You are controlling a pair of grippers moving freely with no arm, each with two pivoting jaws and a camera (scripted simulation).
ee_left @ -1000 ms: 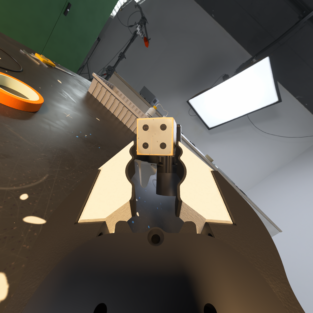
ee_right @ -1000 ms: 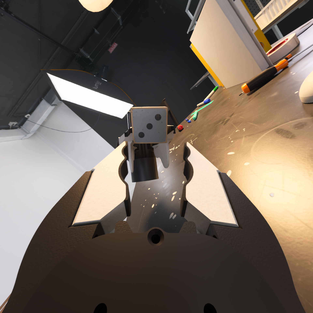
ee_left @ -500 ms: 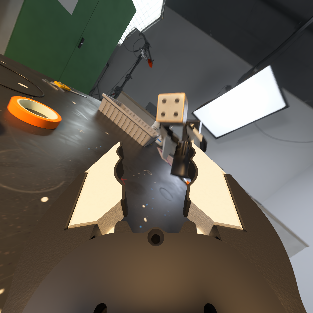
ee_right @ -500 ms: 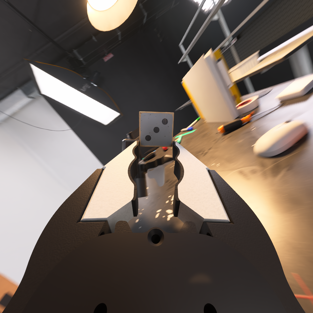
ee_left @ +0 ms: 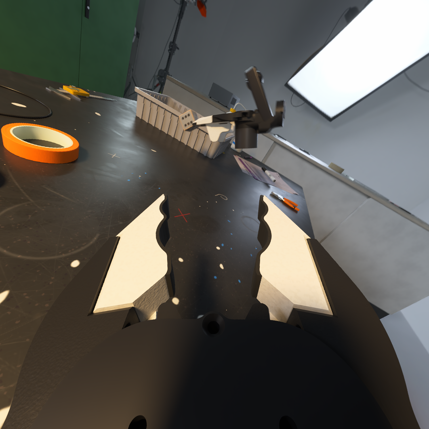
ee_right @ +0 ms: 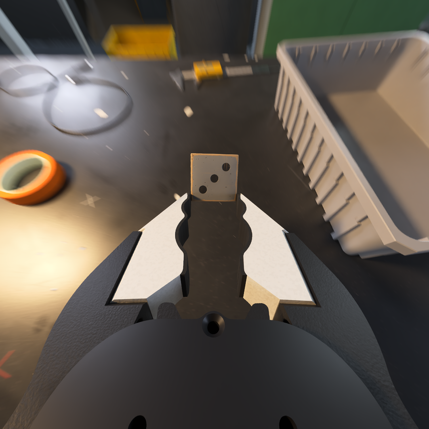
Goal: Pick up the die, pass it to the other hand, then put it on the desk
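Going left to right in the left wrist view: an orange tape roll (ee_left: 40, 142) sits flat on the dark desk (ee_left: 116, 209), then a ribbed grey bin (ee_left: 176, 125) farther back. The left gripper (ee_left: 212, 199) has its jaws spread wide with nothing between them, hovering over a red cross mark (ee_left: 182, 215). Up past the bin, the right gripper (ee_left: 193, 124) hangs in the air with the die (ee_left: 186, 118) pinched at its tips. Off right lie a marker (ee_left: 269, 174) on paper and an orange-handled tool (ee_left: 286, 202).

From the right wrist view, the jaws are clamped on the die (ee_right: 214, 177), three-dot face showing, above the desk between tape roll and bin.
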